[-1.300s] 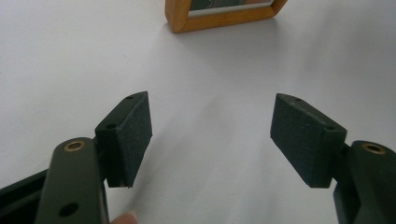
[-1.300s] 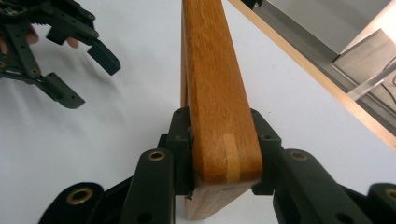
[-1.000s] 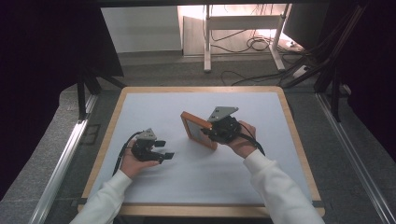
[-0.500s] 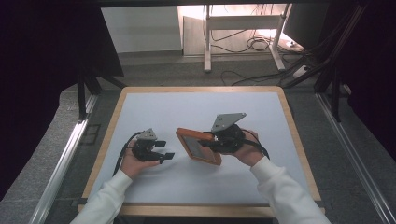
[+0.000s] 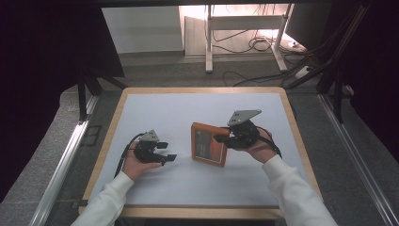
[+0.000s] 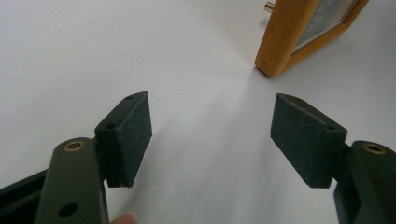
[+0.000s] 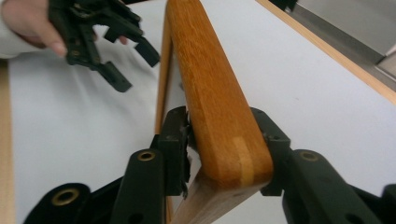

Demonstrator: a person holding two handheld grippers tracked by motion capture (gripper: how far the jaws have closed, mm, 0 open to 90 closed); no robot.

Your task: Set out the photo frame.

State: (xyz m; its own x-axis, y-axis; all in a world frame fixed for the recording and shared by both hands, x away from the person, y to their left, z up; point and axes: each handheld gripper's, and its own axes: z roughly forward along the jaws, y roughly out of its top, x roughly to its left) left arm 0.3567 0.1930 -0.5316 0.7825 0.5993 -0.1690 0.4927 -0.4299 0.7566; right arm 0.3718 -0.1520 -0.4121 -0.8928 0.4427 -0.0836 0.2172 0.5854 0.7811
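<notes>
A wooden picture frame [image 5: 209, 145] with a dark panel stands tilted on one edge at the middle of the white mat. My right gripper [image 5: 222, 140] reaches it from the right. In the right gripper view its pads [image 7: 177, 140] sit against both sides of the frame's top rail [image 7: 219, 116]. Its jaws have just been opening a little, with the frame still between them. My left gripper [image 5: 163, 151] rests at the left, open and holding nothing, and points at the frame's corner [image 6: 287, 42]. From the right gripper view the left gripper [image 7: 123, 60] shows beyond the frame.
The white mat lies on a board with a wooden rim [image 5: 109, 141]. Grey floor, metal rails [image 5: 61, 165] and a desk frame with cables [image 5: 244, 42] surround the table. A small brass peg [image 6: 268, 6] shows behind the frame.
The right hand has brought the frame nearer and slightly right, turning it from a slanted pose to nearly square with the table. The left hand has stayed where it was.
</notes>
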